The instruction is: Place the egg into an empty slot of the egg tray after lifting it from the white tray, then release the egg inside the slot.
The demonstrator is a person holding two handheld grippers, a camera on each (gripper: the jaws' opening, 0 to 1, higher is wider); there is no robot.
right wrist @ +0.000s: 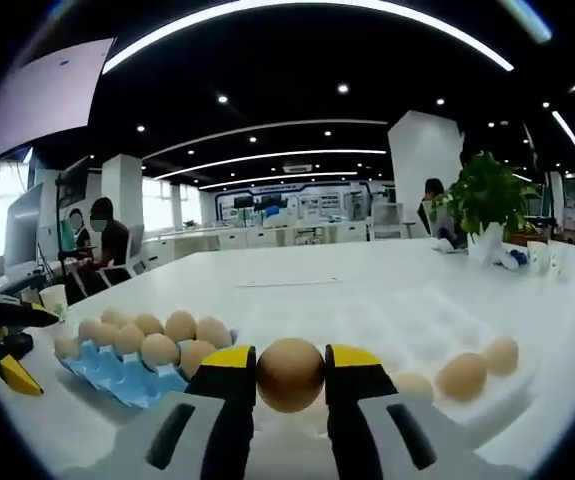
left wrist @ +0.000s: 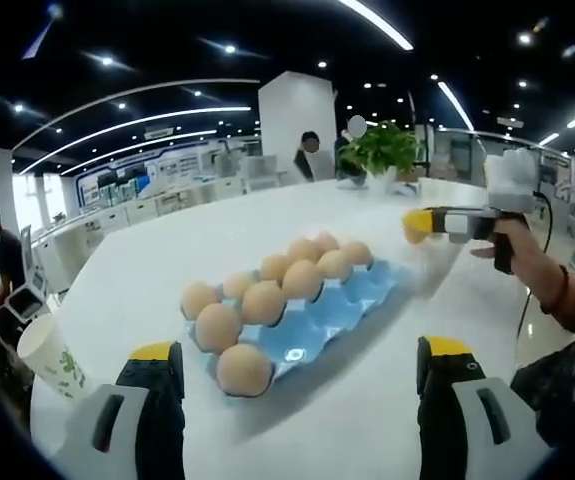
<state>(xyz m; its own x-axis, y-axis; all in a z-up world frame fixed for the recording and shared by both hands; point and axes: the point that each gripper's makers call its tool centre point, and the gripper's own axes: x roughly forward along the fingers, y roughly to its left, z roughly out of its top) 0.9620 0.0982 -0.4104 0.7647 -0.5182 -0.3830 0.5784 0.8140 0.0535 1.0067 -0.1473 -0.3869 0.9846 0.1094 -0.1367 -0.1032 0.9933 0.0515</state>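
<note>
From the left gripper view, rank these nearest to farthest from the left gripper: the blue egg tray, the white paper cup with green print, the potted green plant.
1. Blue egg tray, straight ahead between the jaws.
2. White paper cup with green print, far left at the table edge; roughly as near as the tray, too close to call.
3. Potted green plant, across the table, upper right.

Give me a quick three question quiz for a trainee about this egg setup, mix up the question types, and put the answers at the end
1. True or false: the right gripper is shut on an egg.
2. Multiple choice: the blue egg tray sits on (A) a white table, (B) a wooden shelf, (C) the floor.
3. Fill in: beside the left gripper, near the table edge, stands a paper ____.

Key:
1. True; the egg sits between the yellow-tipped jaws.
2. A.
3. Cup.
</note>
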